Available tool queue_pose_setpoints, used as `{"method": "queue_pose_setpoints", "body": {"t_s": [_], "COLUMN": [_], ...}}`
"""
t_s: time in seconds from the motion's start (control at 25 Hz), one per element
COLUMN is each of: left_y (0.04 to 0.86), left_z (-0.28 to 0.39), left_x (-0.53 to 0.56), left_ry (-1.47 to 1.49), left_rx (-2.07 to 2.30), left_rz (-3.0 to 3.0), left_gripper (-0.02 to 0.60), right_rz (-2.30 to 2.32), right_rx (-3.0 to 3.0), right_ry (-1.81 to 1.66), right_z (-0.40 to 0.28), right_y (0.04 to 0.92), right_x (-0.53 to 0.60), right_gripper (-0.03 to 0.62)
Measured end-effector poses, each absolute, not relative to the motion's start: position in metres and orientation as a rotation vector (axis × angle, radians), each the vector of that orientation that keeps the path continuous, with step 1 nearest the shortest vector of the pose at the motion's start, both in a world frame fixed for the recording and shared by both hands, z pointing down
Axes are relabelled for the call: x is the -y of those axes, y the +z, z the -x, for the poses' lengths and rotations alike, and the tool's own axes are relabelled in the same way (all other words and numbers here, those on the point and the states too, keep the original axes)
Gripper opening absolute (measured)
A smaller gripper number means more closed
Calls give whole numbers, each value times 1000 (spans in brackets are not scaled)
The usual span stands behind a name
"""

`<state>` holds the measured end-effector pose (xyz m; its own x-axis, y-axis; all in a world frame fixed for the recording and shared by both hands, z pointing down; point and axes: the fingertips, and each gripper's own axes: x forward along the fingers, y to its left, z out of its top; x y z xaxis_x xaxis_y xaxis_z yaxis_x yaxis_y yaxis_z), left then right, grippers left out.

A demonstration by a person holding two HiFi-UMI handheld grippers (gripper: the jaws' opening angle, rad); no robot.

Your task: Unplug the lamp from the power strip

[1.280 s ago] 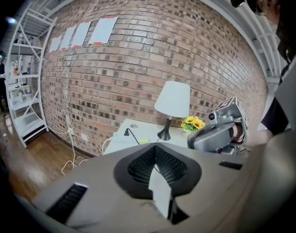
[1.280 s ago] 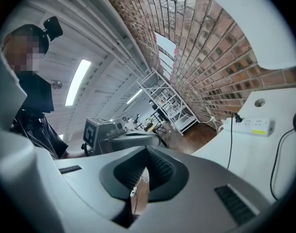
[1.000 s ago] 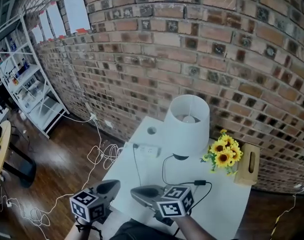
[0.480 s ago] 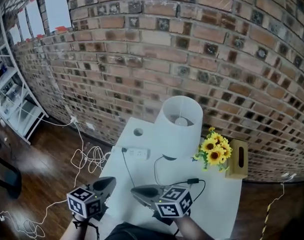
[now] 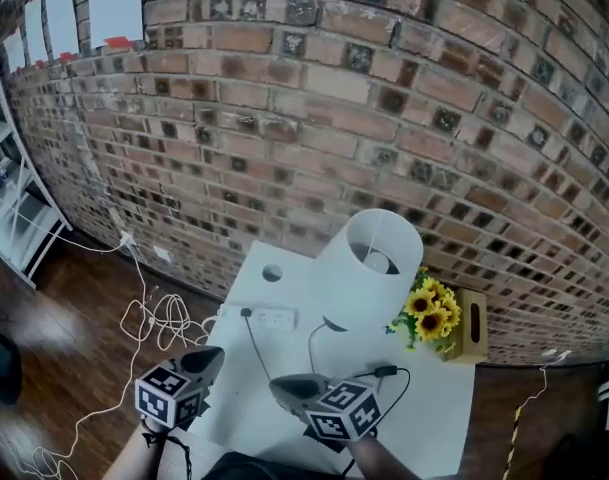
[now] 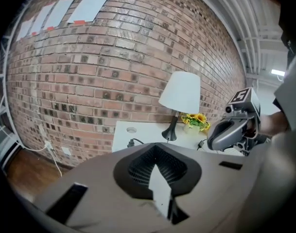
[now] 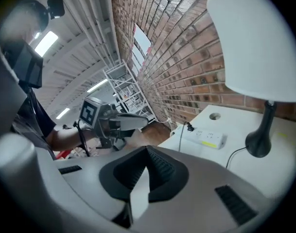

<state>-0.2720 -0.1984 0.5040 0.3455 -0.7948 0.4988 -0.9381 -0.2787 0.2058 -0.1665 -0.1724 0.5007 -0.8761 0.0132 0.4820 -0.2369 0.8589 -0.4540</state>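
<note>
The lamp, with a white shade [image 5: 371, 266] and a black base [image 5: 334, 325], stands at the back of the white table [image 5: 284, 408]. A white power strip [image 5: 271, 318] lies to its left with a black plug [image 5: 246, 312] in its left end. The plug's cord runs toward the front edge. The lamp's cord loops to an inline switch [image 5: 384, 372]. My left gripper [image 5: 212, 354] hovers off the table's front left corner, shut and empty. My right gripper [image 5: 280, 384] is over the front edge, shut and empty. The strip [image 7: 203, 137] and plug [image 7: 189, 126] lie well ahead of both.
Yellow sunflowers [image 5: 429, 311] and a wooden tissue box [image 5: 471, 324] stand right of the lamp. A round hole [image 5: 272, 273] is in the table's back left corner. White cables [image 5: 154, 320] lie on the wooden floor at left, running to a wall outlet [image 5: 124, 238]. A brick wall is behind.
The head view has swung to the right along the wall. Both grippers have dropped slightly and come nearer the table's front edge. Both stay shut with nothing in them.
</note>
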Motion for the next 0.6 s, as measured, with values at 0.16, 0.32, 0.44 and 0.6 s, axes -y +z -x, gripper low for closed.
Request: {"method": "queue_pose_setpoints", "body": {"t_s": [0.16,0.32,0.44,0.6], "left_y": [514,523,534,552], "left_z": [282,291,293,297], "left_x": [220,241,253,270], "left_ry": [515,584,658,792], "left_rx": [1483,1467,1432,1404], "left_rz": [-2215,-2252,-2288,-2336], "left_gripper": [9,9,9,9], "right_rz": [-281,-250,-216,-231], "right_rx": [2460,2429,2390,2344], "right_ry": [524,443,416,369], "right_z": [163,177,189,201], "right_y": [530,538,545,564], "right_x": [195,204,207,229], "right_gripper": [-3,-5,-4,-5]}}
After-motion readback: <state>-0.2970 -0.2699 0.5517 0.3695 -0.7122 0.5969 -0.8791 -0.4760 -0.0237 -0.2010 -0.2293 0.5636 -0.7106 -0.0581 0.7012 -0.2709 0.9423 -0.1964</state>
